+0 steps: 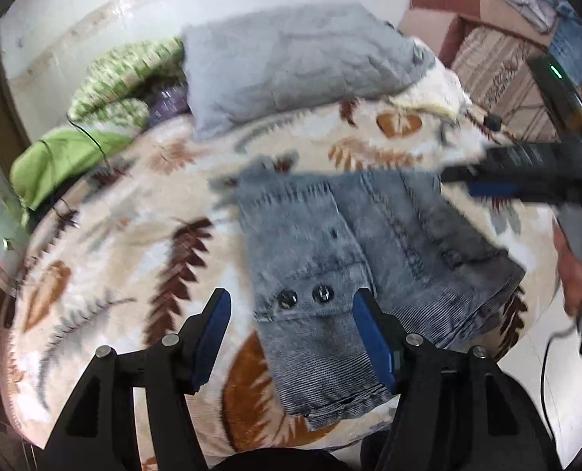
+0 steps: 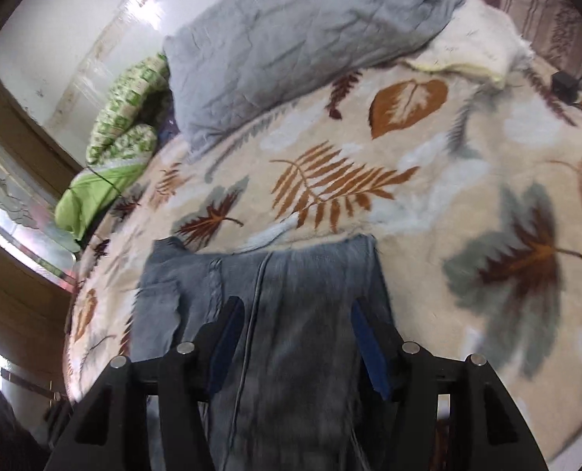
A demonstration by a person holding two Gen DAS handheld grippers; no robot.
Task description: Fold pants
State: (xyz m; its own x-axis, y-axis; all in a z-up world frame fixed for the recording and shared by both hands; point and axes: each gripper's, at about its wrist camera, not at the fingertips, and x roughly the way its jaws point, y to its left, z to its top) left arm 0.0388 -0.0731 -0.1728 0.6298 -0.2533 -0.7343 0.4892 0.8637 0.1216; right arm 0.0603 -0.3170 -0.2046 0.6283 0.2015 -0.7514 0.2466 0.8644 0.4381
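- The pants (image 1: 353,243), grey-blue denim, lie folded on a leaf-print blanket (image 1: 142,235) that covers the bed.
- In the left wrist view, their waistband end with two dark buttons (image 1: 304,296) is nearest the camera; the rest of the cloth runs up and to the right.
- The left claw (image 1: 291,337) hangs over that waistband end with its blue pads apart. The waistband lies in the gap below them, and neither pad visibly presses on it.
- The right claw (image 2: 295,345) hangs over the pants (image 2: 291,314) in its own view, pads apart, with the denim below and between them. No pinch on the cloth shows.
- In the left view the right claw (image 1: 499,184) comes in from the right edge, blurred, at the far right corner of the pants; a hand (image 1: 573,274) shows below it.
- A grey pillow (image 2: 291,35) lies at the far end of the bed, with green bedding (image 2: 110,149) to its left.
- A small black box (image 2: 564,82) with a cord sits on the blanket at the far right.
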